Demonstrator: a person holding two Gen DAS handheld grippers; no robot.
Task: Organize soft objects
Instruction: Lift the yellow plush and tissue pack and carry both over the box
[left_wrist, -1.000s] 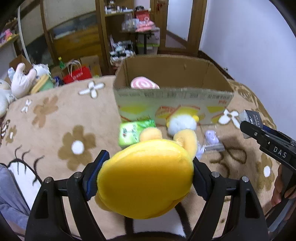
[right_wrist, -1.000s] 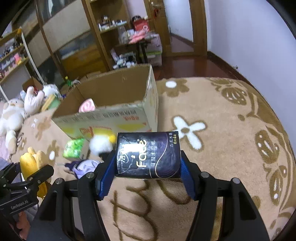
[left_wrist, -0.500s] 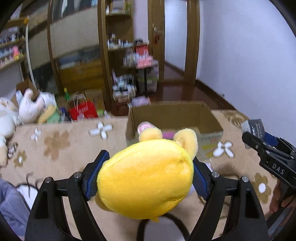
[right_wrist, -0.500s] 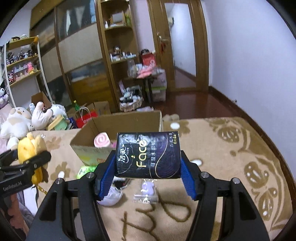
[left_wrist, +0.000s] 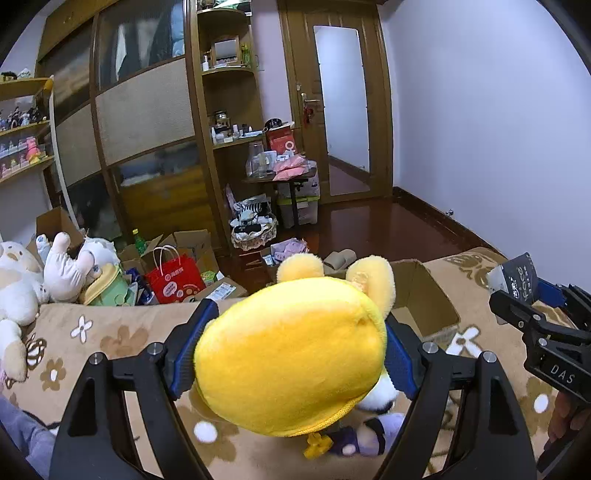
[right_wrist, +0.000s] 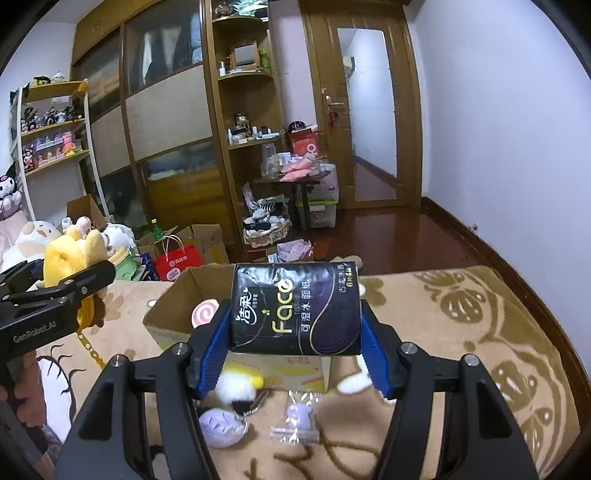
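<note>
My left gripper (left_wrist: 290, 358) is shut on a yellow plush toy (left_wrist: 291, 350) and holds it above the flowered blanket, short of the open cardboard box (left_wrist: 421, 306). It also shows at the left of the right wrist view (right_wrist: 70, 262). My right gripper (right_wrist: 295, 345) is shut on a black tissue pack (right_wrist: 295, 306), held just in front of the cardboard box (right_wrist: 173, 314). A pink swirl plush (right_wrist: 205, 314) lies inside the box. The tissue pack also shows at the right of the left wrist view (left_wrist: 517, 280).
On the blanket before the box lie a white-and-yellow plush (right_wrist: 238, 384), a purple plush (right_wrist: 221, 426) and a small bagged purple toy (right_wrist: 297, 417). White plush toys (left_wrist: 22, 280) and a red bag (left_wrist: 173, 280) lie beyond the blanket's left edge. Shelves and a door stand behind.
Both grippers have risen and tilted up with their loads still held. The box now sits lower in both views, and more of the room shows.
</note>
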